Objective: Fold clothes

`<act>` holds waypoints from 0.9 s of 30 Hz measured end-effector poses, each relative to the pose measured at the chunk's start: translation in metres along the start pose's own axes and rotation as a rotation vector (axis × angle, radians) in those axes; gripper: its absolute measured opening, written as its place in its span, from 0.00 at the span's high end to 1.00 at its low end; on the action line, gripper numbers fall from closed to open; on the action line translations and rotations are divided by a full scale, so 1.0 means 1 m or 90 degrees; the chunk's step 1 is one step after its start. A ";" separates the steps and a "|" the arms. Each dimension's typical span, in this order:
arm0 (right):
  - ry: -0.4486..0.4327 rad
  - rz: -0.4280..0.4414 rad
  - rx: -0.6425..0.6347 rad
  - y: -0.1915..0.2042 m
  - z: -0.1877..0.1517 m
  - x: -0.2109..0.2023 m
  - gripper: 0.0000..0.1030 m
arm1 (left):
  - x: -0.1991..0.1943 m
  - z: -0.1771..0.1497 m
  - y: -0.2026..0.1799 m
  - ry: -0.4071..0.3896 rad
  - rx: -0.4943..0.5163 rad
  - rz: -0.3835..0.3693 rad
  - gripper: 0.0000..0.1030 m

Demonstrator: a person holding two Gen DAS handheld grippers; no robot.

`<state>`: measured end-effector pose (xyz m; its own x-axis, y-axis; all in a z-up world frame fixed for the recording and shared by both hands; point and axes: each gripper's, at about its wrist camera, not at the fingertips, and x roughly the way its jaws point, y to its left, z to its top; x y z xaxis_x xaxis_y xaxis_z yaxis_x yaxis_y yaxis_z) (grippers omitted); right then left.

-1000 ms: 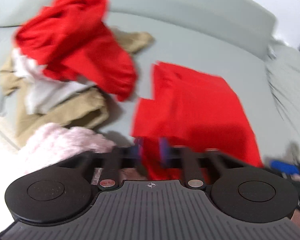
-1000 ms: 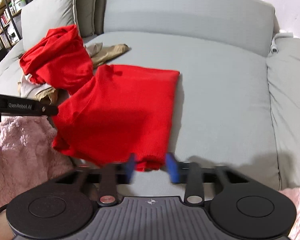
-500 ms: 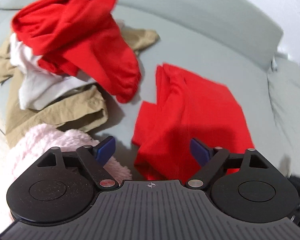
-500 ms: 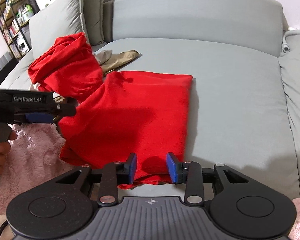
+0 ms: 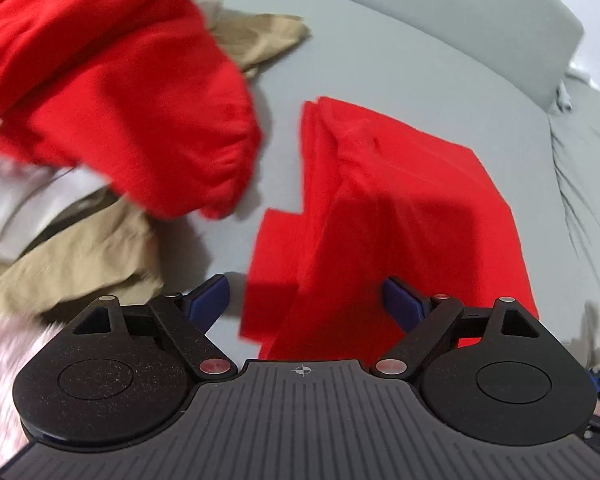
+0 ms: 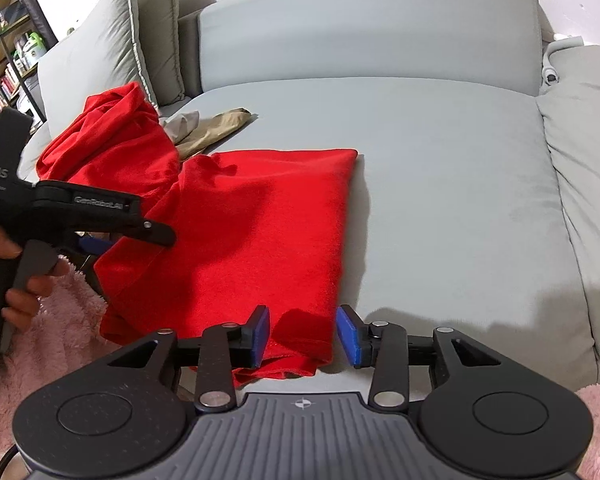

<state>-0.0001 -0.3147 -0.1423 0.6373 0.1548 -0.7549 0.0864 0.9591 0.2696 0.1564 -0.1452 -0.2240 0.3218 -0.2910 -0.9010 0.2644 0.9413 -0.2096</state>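
One red shirt lies folded on the sofa. The pile beside it waits. Left gripper jaws are opening, right gripper jaws apart, both holding nothing.

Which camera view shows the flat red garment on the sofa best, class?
The right wrist view: the flat red garment shows nearly whole and sharp on the sofa. The left wrist view shows it closer, slightly blurred, its near edge hidden behind the camera mount.

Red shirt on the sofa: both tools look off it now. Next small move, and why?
Probably lower the left tool onto the loose near-left edge of the red shirt and close. Its jaws are opening, with cloth below them but not pinched. The right tool is open over the near-right corner. The shirt lies half-folded on the sofa, its left side still rumpled.
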 end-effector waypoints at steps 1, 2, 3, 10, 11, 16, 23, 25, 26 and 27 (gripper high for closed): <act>-0.001 -0.002 -0.001 0.000 0.000 0.000 0.62 | 0.004 -0.001 -0.004 -0.007 0.023 0.004 0.08; -0.002 -0.003 -0.002 0.000 0.000 0.000 0.62 | 0.006 -0.002 -0.006 -0.009 0.034 0.004 0.08; -0.004 -0.005 -0.004 0.001 0.000 0.000 0.62 | 0.008 -0.004 -0.008 -0.010 0.043 0.005 0.08; -0.014 -0.006 0.008 -0.006 0.015 0.009 0.55 | 0.008 -0.009 -0.018 0.009 0.074 -0.052 0.29; -0.014 0.000 0.015 -0.011 0.022 0.014 0.52 | 0.009 -0.009 -0.018 0.008 0.072 -0.055 0.29; 0.038 0.084 0.129 -0.048 0.045 0.047 0.37 | 0.010 -0.012 -0.015 -0.001 0.069 -0.065 0.27; 0.087 0.192 0.266 -0.090 0.045 0.077 0.36 | 0.013 -0.010 -0.013 0.005 0.073 -0.087 0.22; 0.096 0.212 0.262 -0.093 0.045 0.080 0.37 | 0.015 -0.010 -0.014 0.008 0.078 -0.092 0.19; 0.101 0.224 0.263 -0.094 0.046 0.084 0.38 | 0.016 -0.009 -0.016 0.009 0.083 -0.090 0.18; 0.105 0.234 0.263 -0.094 0.048 0.089 0.41 | 0.017 -0.009 -0.018 0.010 0.087 -0.088 0.17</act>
<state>0.0848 -0.4028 -0.2060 0.5566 0.5271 -0.6422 0.1947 0.6687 0.7176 0.1489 -0.1658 -0.2388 0.2602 -0.4124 -0.8731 0.4260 0.8605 -0.2795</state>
